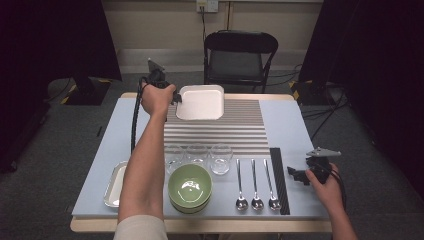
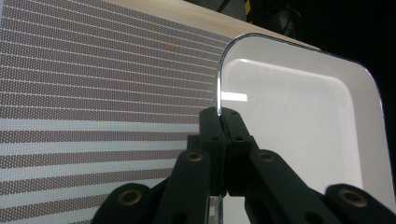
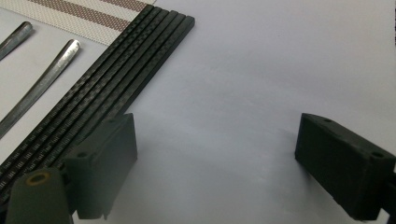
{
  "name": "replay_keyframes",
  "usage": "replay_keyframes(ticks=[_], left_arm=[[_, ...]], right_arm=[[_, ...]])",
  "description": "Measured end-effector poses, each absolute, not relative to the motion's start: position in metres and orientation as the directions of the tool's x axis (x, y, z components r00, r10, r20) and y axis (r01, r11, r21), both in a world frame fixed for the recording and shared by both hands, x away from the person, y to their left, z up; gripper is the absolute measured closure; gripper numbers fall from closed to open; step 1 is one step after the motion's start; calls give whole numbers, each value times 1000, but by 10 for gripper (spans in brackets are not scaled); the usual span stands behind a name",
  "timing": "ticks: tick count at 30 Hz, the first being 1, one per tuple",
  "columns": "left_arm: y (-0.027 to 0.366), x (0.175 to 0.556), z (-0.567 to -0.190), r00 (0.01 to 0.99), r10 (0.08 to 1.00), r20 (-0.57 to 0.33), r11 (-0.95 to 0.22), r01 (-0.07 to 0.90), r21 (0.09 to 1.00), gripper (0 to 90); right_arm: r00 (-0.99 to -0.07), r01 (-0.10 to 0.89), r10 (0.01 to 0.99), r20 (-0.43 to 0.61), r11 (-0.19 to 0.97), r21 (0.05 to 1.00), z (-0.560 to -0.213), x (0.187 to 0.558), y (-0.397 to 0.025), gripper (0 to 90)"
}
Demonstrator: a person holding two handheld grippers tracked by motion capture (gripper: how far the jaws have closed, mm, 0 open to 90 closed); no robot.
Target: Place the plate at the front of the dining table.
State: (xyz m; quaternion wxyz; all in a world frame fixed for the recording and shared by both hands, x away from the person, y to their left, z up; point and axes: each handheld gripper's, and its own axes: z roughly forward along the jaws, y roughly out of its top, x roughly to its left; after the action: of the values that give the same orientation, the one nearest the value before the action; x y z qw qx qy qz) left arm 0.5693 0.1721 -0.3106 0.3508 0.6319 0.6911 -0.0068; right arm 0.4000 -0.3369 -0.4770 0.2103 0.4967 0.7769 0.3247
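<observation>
Left hand-held gripper (image 2: 219,114) clamped on the near-left rim of the white tray (image 2: 299,116) — jaws pressed together over its edge. Tray (image 1: 200,102) sitting at the far end of the striped mat (image 1: 220,131), near the counter's (image 1: 290,120) back edge. Right hand-held gripper (image 3: 217,163) spread wide apart, holding nothing, hovering low over bare counter just beside the black chopsticks (image 3: 107,88). Closer in — three glasses (image 1: 196,152), a green bowl (image 1: 190,186), three spoons (image 1: 256,185), and a metal tray (image 1: 114,184) at the near-left.
</observation>
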Motion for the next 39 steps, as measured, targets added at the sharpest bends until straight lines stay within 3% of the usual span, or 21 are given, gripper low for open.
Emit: replay_keyframes(ticks=[39], left_arm=[[157,588,-323,41,871,-489,206,874,439,894]], right_arm=[[-418,636,909,-3,295,713,-477,400,-337,115]])
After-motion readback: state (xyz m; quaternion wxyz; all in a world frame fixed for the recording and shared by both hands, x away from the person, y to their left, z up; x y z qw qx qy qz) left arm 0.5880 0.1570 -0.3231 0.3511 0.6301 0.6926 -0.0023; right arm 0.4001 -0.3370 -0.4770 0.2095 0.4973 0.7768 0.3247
